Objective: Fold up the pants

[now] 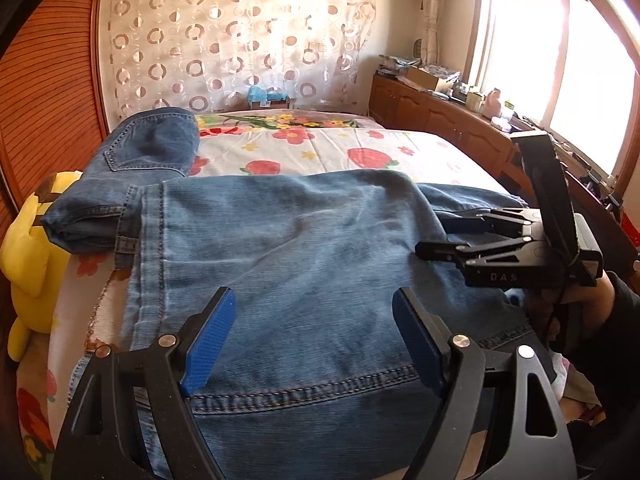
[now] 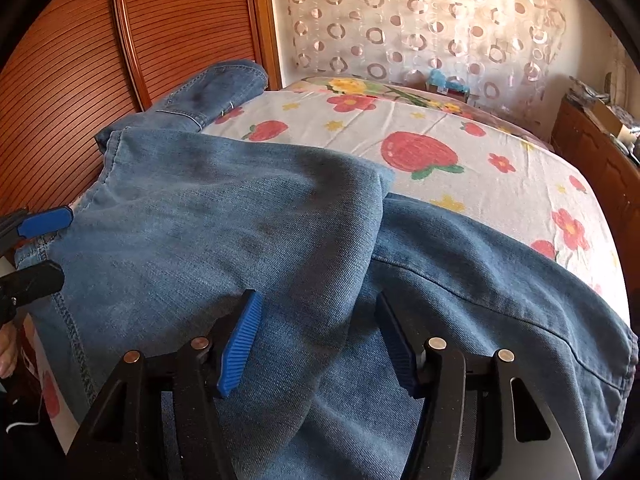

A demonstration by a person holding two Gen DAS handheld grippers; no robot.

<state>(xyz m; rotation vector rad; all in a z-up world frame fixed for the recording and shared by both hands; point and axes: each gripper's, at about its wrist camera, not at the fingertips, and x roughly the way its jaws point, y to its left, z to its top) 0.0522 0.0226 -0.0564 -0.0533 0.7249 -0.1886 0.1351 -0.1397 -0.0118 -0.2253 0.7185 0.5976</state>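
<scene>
A yellow plush toy (image 1: pixel 30 240) is sitting at the far left, against the slatted wooden wardrobe door (image 1: pixel 44 92), touching the bed's edge. Just right of it, blue jeans (image 1: pixel 280 248) are lying on the bed (image 1: pixel 400 152), whose sheet is printed with strawberries and flowers; the waist part with a back pocket is stretching away toward the head of the bed, and a leg is lying folded across the rest of the denim, its hem running down the left side. The left claw (image 1: pixel 312 340) is hovering low over this folded leg, its blue pads standing wide apart with nothing clamped between them. Further right, the right claw (image 1: pixel 436 236) is reaching in from the side over the lower layer of denim, a person's hand (image 1: pixel 576 312) gripping its handle. In its own view the right claw (image 2: pixel 320 344) is standing parted above the cloth, pads not pressing on the denim. At the far right, a wooden cabinet (image 1: pixel 440 112) cluttered with small items is running below a bright window (image 1: pixel 580 72)
</scene>
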